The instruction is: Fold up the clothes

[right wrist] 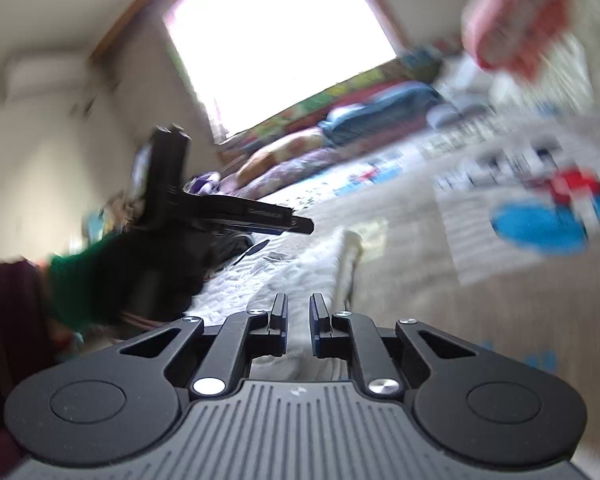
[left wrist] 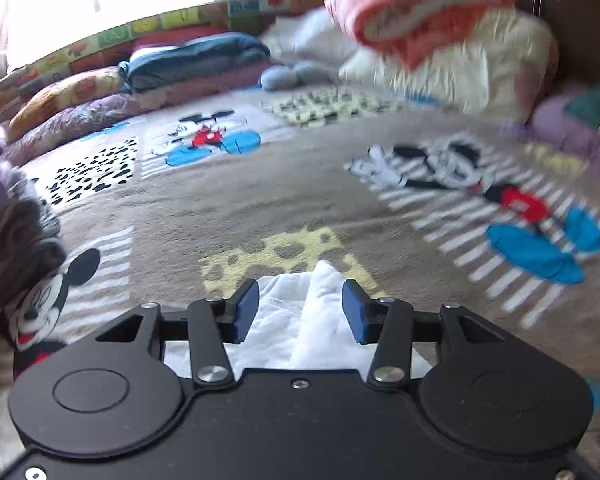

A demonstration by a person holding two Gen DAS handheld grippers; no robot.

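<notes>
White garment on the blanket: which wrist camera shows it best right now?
The left wrist view. There the white garment lies sharp, between the open fingers of the left gripper, a label visible. The right wrist view is motion-blurred: the garment shows as a quilted white stretch ahead of the right gripper.

This is a bedroom in a home. A bed (left wrist: 228, 216) fills the room, covered by a grey cartoon-mouse blanket (left wrist: 204, 136), with pillows (left wrist: 72, 96) and folded quilts (left wrist: 196, 58) piled along its far edge under a bright window (right wrist: 280, 40). An air conditioner (right wrist: 44, 76) hangs on the cream wall.
</notes>
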